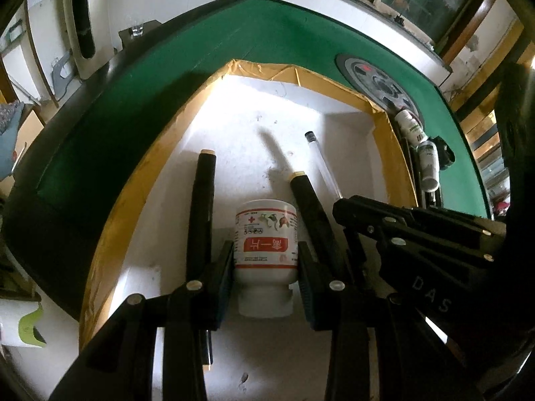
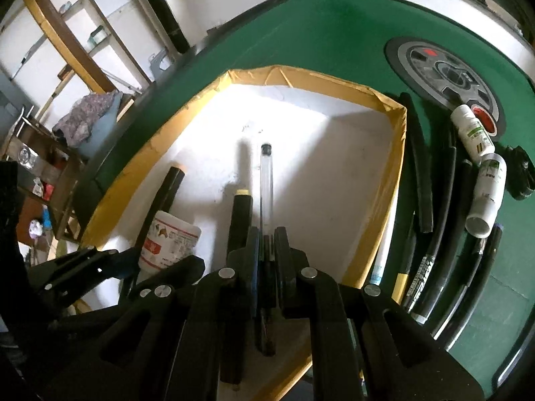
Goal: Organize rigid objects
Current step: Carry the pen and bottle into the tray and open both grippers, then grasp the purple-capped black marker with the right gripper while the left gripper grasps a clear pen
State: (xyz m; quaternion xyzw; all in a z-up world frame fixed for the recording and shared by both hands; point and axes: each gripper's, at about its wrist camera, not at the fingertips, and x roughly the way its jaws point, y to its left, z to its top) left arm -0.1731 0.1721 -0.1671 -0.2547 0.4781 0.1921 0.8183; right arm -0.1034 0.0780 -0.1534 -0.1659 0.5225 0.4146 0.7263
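We work over a green felt table [image 2: 334, 26] in a cluttered room with shelving, above an open box [image 1: 394, 153] with yellow-taped rims and a white floor. Inside it, two black markers [image 1: 202, 200] flank the white medicine bottle [image 1: 265, 250], which our left gripper [image 1: 265, 277] pinches inverted between its pads, while our right gripper [image 2: 266, 250] clamps a clear pen [image 2: 266, 180]. Only the right view shows the black pens [image 2: 421, 173] and two white bottles [image 2: 471, 133] clearly beside the box.
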